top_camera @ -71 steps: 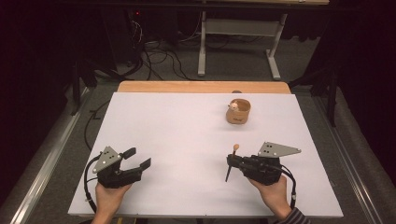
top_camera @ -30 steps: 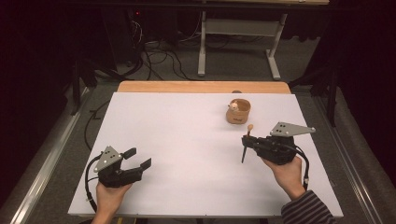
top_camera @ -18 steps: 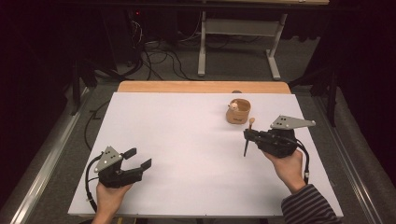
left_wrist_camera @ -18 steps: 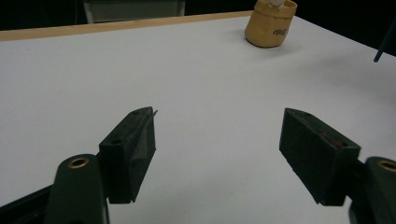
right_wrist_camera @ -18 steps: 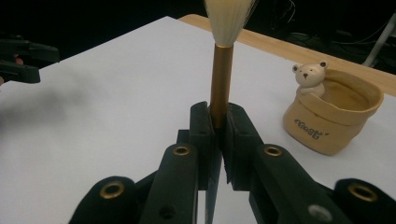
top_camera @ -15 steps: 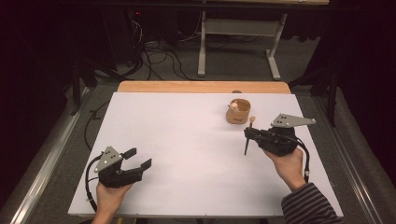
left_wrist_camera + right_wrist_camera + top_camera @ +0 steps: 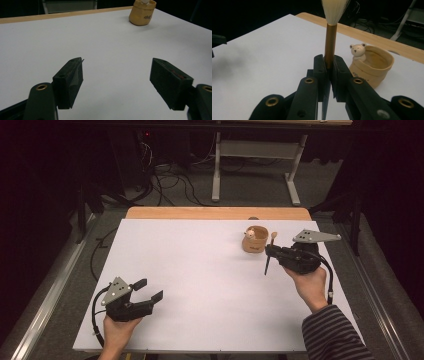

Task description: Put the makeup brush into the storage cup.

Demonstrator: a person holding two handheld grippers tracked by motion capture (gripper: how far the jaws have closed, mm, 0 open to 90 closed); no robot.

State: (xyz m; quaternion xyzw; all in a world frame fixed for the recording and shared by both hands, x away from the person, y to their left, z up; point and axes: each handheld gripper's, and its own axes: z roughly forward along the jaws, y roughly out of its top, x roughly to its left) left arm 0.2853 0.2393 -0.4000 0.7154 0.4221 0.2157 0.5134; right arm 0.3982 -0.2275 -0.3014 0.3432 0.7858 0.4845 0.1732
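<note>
My right gripper (image 7: pixel 271 253) is shut on a brush (image 7: pixel 269 256) and holds it nearly upright above the white table (image 7: pixel 200 270), just right of a small tan cup (image 7: pixel 254 241). In the right gripper view the jaws (image 7: pixel 328 62) clamp the brush's golden handle (image 7: pixel 330 42), with the white bristle tuft (image 7: pixel 335 10) pointing up. The cup (image 7: pixel 374 67) with a little bear figure (image 7: pixel 357 51) on its rim stands just behind and to the right. My left gripper (image 7: pixel 150 289) rests low at the near left, open with nothing between its pads (image 7: pixel 117 77).
A wooden strip (image 7: pixel 215 213) runs along the table's far edge. The tan cup (image 7: pixel 142 12) stands far off in the left gripper view. Behind the table, cables (image 7: pixel 165 175) and a metal desk frame (image 7: pixel 255 160) lie on the dark floor.
The right gripper has carried the brush away from the person, rising slightly, and has come right next to the cup. The left gripper has stayed in place.
</note>
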